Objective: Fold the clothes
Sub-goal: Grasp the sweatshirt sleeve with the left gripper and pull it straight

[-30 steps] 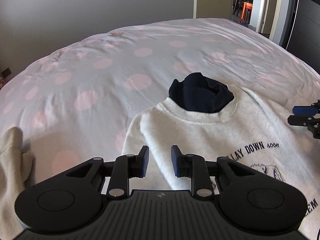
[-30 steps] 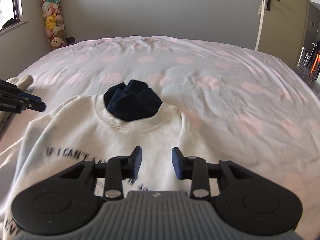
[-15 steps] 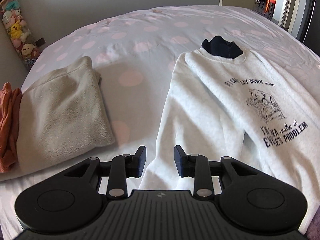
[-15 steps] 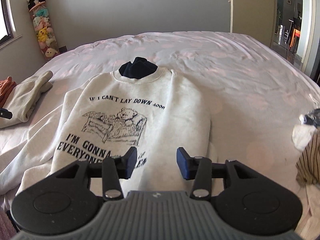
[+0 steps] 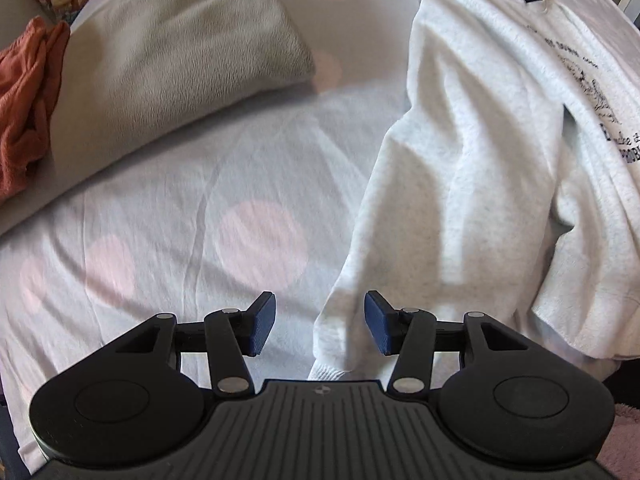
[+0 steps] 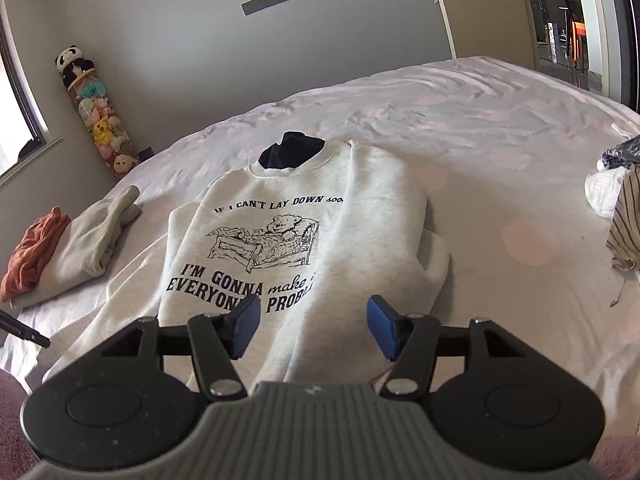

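A light grey sweatshirt (image 6: 320, 216) with black print lies face up on the bed, a dark garment (image 6: 291, 154) showing at its neck. In the left wrist view its left sleeve (image 5: 452, 200) runs down to the cuff (image 5: 332, 368) between my fingers. My left gripper (image 5: 319, 328) is open, low over the cuff end. My right gripper (image 6: 313, 328) is open and empty above the sweatshirt's bottom hem, right of the print.
A folded beige garment (image 5: 172, 52) and an orange one (image 5: 24, 96) lie at the left of the bed (image 5: 160, 232). A striped garment pile (image 6: 624, 220) sits at the right edge. A soft-toy column (image 6: 96, 112) stands by the wall.
Both grippers have pulled back from the collar toward the near edge of the bed and opened wider. The left one has dropped low over the left sleeve's cuff.
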Motion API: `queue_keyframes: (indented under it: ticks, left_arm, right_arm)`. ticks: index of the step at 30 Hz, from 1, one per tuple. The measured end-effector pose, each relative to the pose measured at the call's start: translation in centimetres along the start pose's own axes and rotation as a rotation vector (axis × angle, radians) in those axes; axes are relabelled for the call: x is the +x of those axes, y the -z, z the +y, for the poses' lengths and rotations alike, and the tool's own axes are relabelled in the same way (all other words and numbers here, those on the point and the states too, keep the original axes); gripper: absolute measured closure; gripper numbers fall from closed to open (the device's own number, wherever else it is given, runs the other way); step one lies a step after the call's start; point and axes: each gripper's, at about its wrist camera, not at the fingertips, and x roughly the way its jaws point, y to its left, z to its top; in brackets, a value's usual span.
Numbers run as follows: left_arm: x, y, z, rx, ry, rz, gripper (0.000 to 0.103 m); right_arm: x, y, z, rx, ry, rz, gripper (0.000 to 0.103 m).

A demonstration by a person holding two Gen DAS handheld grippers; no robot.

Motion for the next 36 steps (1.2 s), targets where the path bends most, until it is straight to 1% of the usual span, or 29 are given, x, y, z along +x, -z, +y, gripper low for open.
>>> queue_keyframes:
  ticks: [1, 2, 3, 4, 5, 6, 7, 9, 11, 15, 18, 20, 22, 26, 30, 34, 36]
  left_arm:
    - [0.5, 0.0, 0.1, -0.006, 0.000, 0.020, 0.056]
    - [1.0, 0.1, 0.2, -0.007, 0.008, 0.038, 0.059]
    - [1.3, 0.2, 0.2, -0.010, 0.019, 0.044, 0.065]
    - [1.4, 0.3, 0.3, -0.015, 0.034, 0.043, 0.085]
    - [1.4, 0.4, 0.3, -0.019, 0.046, 0.037, 0.097]
    - [1.1, 0.6, 0.2, -0.020, 0.042, 0.016, 0.097]
    - [0.6, 0.7, 0.1, -0.020, 0.039, -0.007, 0.099]
    - [-0.9, 1.1, 0.1, -0.021, 0.048, -0.069, 0.100]
    - [-3.4, 1.2, 0.6, -0.041, 0.056, -0.145, 0.101]
    - [-9.2, -0.1, 2.0, -0.069, 0.047, -0.298, 0.102]
    - [-12.5, -1.9, 3.2, -0.065, -0.010, -0.370, 0.102]
    - [-13.5, -3.3, 4.3, -0.067, -0.046, -0.383, 0.102]
    - [-13.8, -4.7, 5.3, -0.073, -0.087, -0.375, 0.101]
    - [-12.4, -6.7, 8.0, -0.122, -0.170, -0.342, 0.102]
    - [-10.9, -7.4, 11.7, -0.182, -0.263, -0.287, 0.102]
    - [-9.3, -7.5, 15.3, -0.246, -0.317, -0.249, 0.101]
    - [-8.4, -7.6, 15.9, -0.260, -0.308, -0.252, 0.101]
  right_arm:
    - [0.0, 0.0, 0.0, 0.006, 0.004, -0.001, 0.041]
    - [0.0, 0.0, 0.1, 0.006, 0.009, 0.000, 0.041]
    - [0.0, 0.0, 0.1, 0.006, 0.015, 0.001, 0.041]
    - [-0.1, 0.0, 0.3, 0.002, 0.021, 0.000, 0.041]
    - [-0.2, 0.0, 0.4, -0.001, 0.025, -0.003, 0.040]
    - [-0.3, 0.1, 0.4, -0.003, 0.029, -0.004, 0.040]
    - [-0.4, 0.1, 0.5, -0.005, 0.033, -0.005, 0.040]
    - [-0.5, 0.1, 0.6, -0.009, 0.039, -0.005, 0.040]
    - [-0.4, 0.1, 0.9, -0.020, 0.042, -0.005, 0.040]
    - [0.1, 0.2, 1.2, -0.052, 0.058, 0.016, 0.040]
    - [0.4, 0.3, 1.1, -0.055, 0.065, 0.031, 0.040]
    - [0.5, 0.3, 0.9, -0.045, 0.065, 0.036, 0.040]
    - [0.6, 0.4, 0.7, -0.031, 0.064, 0.039, 0.039]
    - [0.9, 0.4, 0.3, -0.007, 0.056, 0.047, 0.039]
    - [1.4, 0.4, 0.2, 0.006, 0.059, 0.061, 0.039]
    - [1.9, 0.3, 0.1, 0.019, 0.060, 0.075, 0.040]
    - [2.2, 0.3, -0.1, 0.029, 0.060, 0.083, 0.040]
